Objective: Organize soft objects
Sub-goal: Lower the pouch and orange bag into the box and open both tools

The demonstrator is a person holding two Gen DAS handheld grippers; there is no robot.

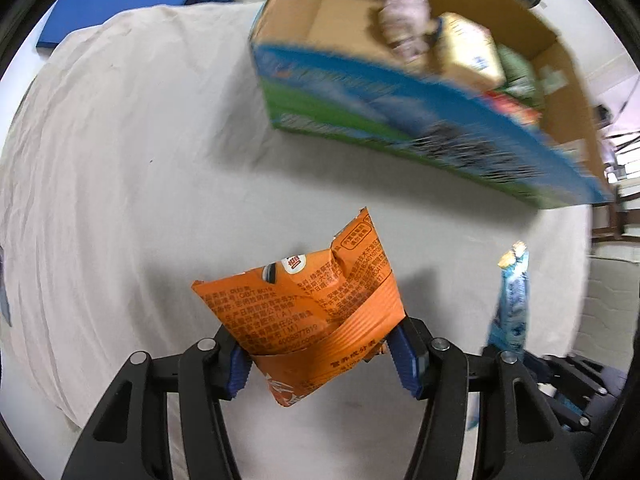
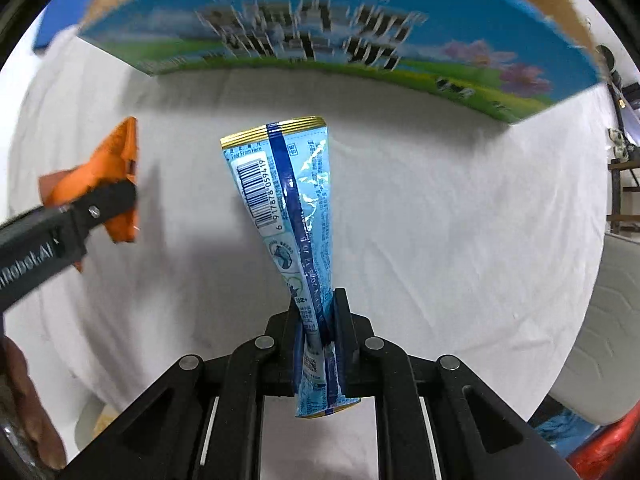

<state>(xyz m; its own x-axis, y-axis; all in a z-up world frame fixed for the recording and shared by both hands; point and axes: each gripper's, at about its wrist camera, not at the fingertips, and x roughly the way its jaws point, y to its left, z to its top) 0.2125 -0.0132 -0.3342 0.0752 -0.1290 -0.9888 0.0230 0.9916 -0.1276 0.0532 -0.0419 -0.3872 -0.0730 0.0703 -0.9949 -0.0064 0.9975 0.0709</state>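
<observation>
One cardboard box (image 1: 400, 128) on the white cloth (image 1: 120, 160), about four packets inside the box, one orange packet (image 1: 304, 312) and one blue packet (image 2: 288, 208) before the box, two grippers

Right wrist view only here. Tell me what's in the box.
Observer: A pink pack, a beige pack and a green pack, bunched toward one end of the box.
Operator: Report free space.
Observer: The floor at the other end is bare cardboard.
Operator: Check the left tool's grip.
Observer: The left tool is shut on the orange packet, blue pads pinching its lower half.
</observation>
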